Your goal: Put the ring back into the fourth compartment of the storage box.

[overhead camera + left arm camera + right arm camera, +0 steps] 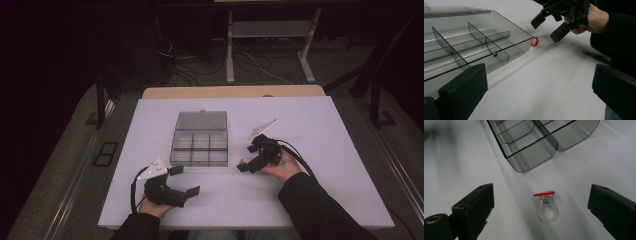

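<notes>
A small clear ring with a red top [545, 203] lies on the white board [310, 130], just off the near right corner of a smoky clear compartment box [199, 145]. The box's lid is laid open toward the back, and the compartments I can see hold nothing. My right gripper [246, 158] hovers open over the ring, which sits between its two jaws in the right gripper view without touching them. In the left gripper view the ring [535, 41] rests by the box corner [524, 42], below the right gripper [548, 28]. My left gripper [185, 180] stands open at the box's near left, holding nothing.
The white board lies on a wooden table whose edge [232, 92] shows behind it. Desk legs [230, 50] and cables [260, 65] stand on the dark floor beyond. Bare board stretches to the right of the right hand and along the front edge.
</notes>
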{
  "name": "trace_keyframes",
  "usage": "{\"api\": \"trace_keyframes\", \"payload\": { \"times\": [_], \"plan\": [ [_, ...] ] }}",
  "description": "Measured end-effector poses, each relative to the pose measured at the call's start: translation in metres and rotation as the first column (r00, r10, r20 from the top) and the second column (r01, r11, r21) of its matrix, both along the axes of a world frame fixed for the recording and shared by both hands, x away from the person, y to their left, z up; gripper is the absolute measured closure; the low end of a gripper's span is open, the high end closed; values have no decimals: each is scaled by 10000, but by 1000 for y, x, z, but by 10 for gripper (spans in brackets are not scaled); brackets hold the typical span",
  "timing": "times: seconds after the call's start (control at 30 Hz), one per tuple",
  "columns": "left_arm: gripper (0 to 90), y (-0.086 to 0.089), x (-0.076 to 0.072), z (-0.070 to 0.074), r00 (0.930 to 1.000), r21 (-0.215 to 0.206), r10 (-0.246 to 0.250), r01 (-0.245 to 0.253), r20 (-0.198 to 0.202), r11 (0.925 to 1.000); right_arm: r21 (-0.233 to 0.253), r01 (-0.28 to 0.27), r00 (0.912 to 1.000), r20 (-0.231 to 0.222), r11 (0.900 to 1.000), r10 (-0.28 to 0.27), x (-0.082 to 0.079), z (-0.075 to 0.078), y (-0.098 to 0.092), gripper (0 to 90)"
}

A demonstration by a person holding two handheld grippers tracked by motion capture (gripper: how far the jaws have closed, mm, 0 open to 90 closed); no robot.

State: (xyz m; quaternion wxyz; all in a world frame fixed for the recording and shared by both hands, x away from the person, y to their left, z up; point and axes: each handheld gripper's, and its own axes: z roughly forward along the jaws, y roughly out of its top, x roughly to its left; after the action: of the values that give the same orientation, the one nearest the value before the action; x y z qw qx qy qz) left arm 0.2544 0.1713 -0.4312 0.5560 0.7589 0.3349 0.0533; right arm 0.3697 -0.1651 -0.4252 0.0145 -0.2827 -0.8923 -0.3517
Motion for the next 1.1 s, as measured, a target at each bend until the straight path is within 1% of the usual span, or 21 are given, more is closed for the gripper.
{"api": "trace_keyframes", "payload": {
  "times": [0.03, 0.07, 0.1, 0.17, 0.23, 0.3, 0.43, 0.5, 0.57, 0.6, 0.63, 0.7, 0.73, 0.77, 0.8, 0.87, 0.9, 0.93, 0.97, 1.03, 1.1],
  "plan": [
    [0, 0, 0, 0, 10000, 2, -5, 5, 4, 10000, -15, -8, 10000, 35, 10000, 8, 0, -1, 1, 71],
    [0, 0, 0, 0, 10000, 11, -8, 8, 2, 10000, -38, -97, 10000, 15, 9999, 97, 1, -1, 1, 136],
    [0, 0, 0, 0, 10000, 8, -9, 9, 3, 10000, 58, -149, 9999, 25, 9999, 149, 1, -1, 1, 156],
    [0, 0, 0, 0, 10000, 7, -14, 14, 7, 10000, 43, -91, 10000, 2, 9999, 91, 1, -2, 3, 163],
    [0, 1, 0, 0, 10000, 9, -9, 9, 0, 10000, -61, -277, 9996, 60, 9996, 278, 1, -4, 5, 232],
    [0, 1, 0, 0, 10000, 21, -17, 17, 24, 10000, -114, -264, 9996, 40, 9996, 264, 1, -4, 5, 251],
    [0, 0, 0, 0, 10000, 10, -12, 12, 6, 10000, -154, -286, 9996, 33, 9995, 287, 2, -7, 6, 329],
    [0, 0, 0, 0, 10000, 4, -23, 23, -8, 10000, -202, -341, 9994, 23, 9992, 342, 3, -10, 6, 395],
    [0, 0, 0, 0, 10000, 2, -37, 37, -22, 10000, -251, -321, 9995, -8, 9992, 321, 3, -10, 6, 406],
    [0, 0, 0, 0, 10000, 18, -56, 56, -21, 10000, -334, -327, 9994, 104, 9989, 330, 4, -11, 7, 443],
    [0, 0, 0, 0, 10000, 20, -60, 60, -22, 10000, -334, -327, 9994, 104, 9989, 330, 4, -11, 7, 443],
    [0, 0, 0, 0, 10000, 2, -54, 54, -27, 10000, -371, -402, 9991, 82, 9985, 405, 4, -13, 7, 476],
    [0, 0, 0, 0, 10000, -3, -47, 47, -24, 10000, -470, -386, 9992, 87, 9981, 391, 4, -13, 7, 495],
    [0, 0, 0, 0, 10000, -3, -40, 40, -22, 10000, -552, -414, 9991, 103, 9976, 420, 5, -15, 7, 530],
    [0, 0, 0, 0, 10000, -2, -24, 24, -23, 10000, -552, -414, 9991, 103, 9976, 420, 5, -15, 7, 530],
    [0, 1, 0, 0, 10000, 16, -5, 5, -7, 10000, -528, -413, 9990, 158, 9978, 422, 5, -15, 7, 587],
    [0, 1, 0, 0, 10000, 27, -14, 14, 10, 10000, -528, -413, 9990, 158, 9978, 422, 5, -15, 7, 587],
    [0, 1, 0, 0, 10000, 30, -7, 7, 11, 10000, -582, -404, 9989, 230, 9975, 417, 5, -15, 7, 637],
    [0, 1, 0, 0, 10000, 31, -11, 11, 15, 10000, -582, -404, 9989, 230, 9975, 417, 5, -15, 7, 637],
    [0, 1, 0, 0, 10000, 27, -4, 4, 14, 10000, -625, -436, 9986, 271, 9971, 454, 5, -14, 7, 678],
    [0, 1, 0, 0, 10000, 29, 0, 0, 14, 10000, -629, -421, 9987, 260, 9971, 438, 5, -14, 7, 681]
  ]
}}
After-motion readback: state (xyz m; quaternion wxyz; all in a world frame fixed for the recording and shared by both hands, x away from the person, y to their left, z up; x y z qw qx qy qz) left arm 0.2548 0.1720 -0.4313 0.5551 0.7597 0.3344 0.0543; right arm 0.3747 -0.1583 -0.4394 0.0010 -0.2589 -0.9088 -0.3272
